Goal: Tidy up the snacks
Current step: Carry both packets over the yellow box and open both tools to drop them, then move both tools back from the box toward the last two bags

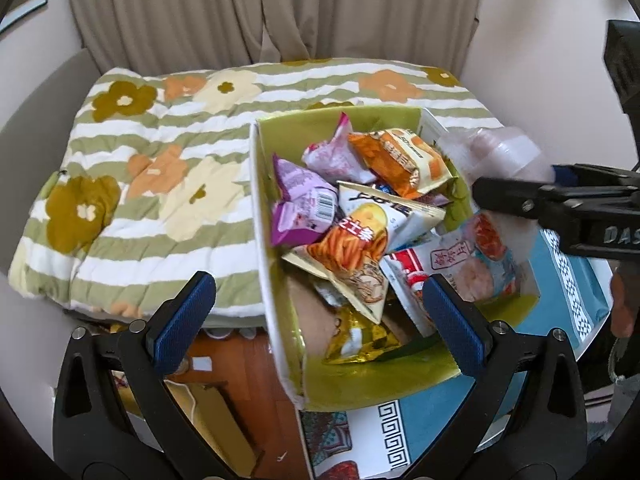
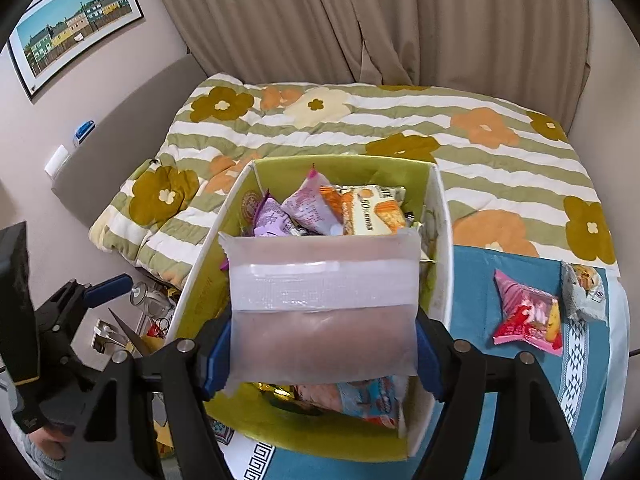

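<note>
A green-lined cardboard box (image 1: 276, 280) holds several snack packets, also seen in the right wrist view (image 2: 440, 240). My right gripper (image 2: 322, 344) is shut on a frosted translucent packet (image 2: 322, 300) with a brownish filling, held above the box's near half. In the left wrist view that gripper (image 1: 516, 196) enters from the right with the packet (image 1: 496, 152) over the box's right side. My left gripper (image 1: 316, 316) is open and empty, its fingers straddling the box's near-left wall from above. A pink packet (image 2: 528, 316) and a grey packet (image 2: 586, 292) lie on the table right of the box.
The box sits on a table with a blue patterned cloth (image 2: 480, 280). Behind it is a bed with a green striped flowered quilt (image 1: 160, 168). Wood floor and a cardboard piece (image 1: 224, 412) lie below left. Curtains (image 2: 360, 20) hang at the back.
</note>
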`<state>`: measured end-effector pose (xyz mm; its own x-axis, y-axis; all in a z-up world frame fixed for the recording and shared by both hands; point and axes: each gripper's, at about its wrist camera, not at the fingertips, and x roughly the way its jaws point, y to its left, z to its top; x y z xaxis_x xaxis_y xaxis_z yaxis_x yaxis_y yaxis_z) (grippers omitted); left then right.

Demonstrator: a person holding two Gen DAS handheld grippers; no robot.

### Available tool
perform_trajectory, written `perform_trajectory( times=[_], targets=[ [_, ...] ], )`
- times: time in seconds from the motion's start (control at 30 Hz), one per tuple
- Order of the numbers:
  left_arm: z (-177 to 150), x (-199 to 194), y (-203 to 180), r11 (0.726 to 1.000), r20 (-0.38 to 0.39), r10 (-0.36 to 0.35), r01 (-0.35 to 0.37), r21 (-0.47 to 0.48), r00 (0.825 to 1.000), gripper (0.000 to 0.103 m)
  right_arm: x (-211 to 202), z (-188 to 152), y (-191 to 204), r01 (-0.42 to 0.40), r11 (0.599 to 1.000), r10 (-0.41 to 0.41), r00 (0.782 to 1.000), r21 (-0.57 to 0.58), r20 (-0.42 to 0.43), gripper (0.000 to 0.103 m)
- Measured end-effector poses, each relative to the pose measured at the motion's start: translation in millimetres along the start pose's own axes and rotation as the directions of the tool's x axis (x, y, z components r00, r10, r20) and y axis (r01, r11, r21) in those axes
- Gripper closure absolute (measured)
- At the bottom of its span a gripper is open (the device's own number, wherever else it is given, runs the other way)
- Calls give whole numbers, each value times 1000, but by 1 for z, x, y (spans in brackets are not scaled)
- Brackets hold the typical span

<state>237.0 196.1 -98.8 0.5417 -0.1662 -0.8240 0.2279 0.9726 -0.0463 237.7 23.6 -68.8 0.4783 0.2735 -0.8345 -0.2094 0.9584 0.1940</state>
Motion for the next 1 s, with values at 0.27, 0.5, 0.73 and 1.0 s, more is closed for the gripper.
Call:
perform_trajectory(
  times=[0.27, 0.5, 0.73, 1.0],
  targets=[
    [-14, 18, 15, 1000, -58, -4, 3, -19, 998, 1, 20, -12, 3, 27, 1000, -27, 999, 4, -17, 0],
    [-20, 28, 16, 1000, -83, -14, 14, 5, 996, 1, 26, -24, -7, 64, 996, -61, 997, 65, -39, 0],
    [-19, 17, 12, 1000, -56, -9, 8, -13, 998, 1, 10, -23, -5, 79, 994, -80, 997, 75, 7, 0],
    [-18, -9, -9, 997, -7, 52, -52, -52, 999, 1, -24, -28, -11, 54, 998, -57, 995, 36, 83, 0]
  ],
)
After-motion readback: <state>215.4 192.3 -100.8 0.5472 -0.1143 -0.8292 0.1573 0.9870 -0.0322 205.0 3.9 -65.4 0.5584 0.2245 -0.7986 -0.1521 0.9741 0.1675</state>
